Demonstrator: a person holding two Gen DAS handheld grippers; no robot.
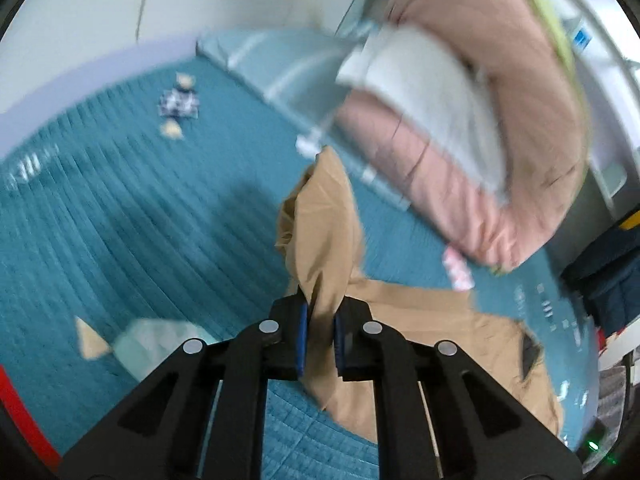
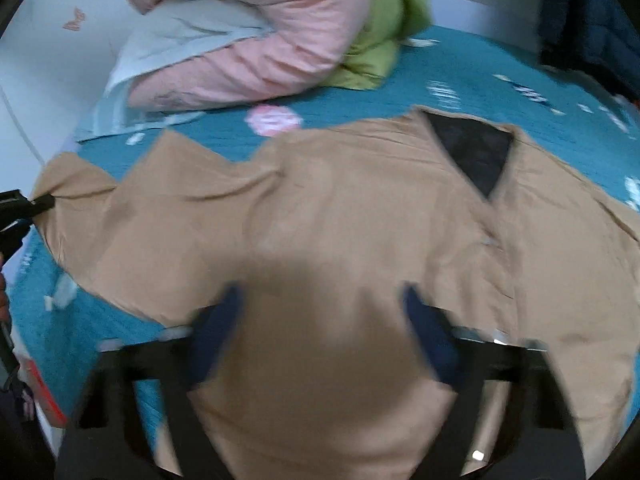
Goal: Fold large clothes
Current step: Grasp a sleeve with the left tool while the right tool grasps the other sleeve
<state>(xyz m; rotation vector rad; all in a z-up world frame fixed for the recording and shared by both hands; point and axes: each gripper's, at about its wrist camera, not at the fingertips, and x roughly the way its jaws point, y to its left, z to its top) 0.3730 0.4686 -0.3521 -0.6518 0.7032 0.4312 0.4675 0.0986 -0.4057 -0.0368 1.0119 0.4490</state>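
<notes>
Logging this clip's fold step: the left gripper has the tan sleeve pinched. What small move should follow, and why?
Probably carry the sleeve inward across the chest. The left gripper is shut on the tan jacket sleeve, lifted off the teal bedspread, while the body lies spread flat. The right gripper hovers open over the lower front and could pin it, though blur hides any contact.

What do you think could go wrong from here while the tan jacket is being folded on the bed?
The left gripper pinches only a narrow bunch of the tan jacket sleeve, so it may slip out. The right gripper hovers open over the body, leaving it unpinned; pulling the sleeve could drag the jacket toward the pink quilt.
</notes>
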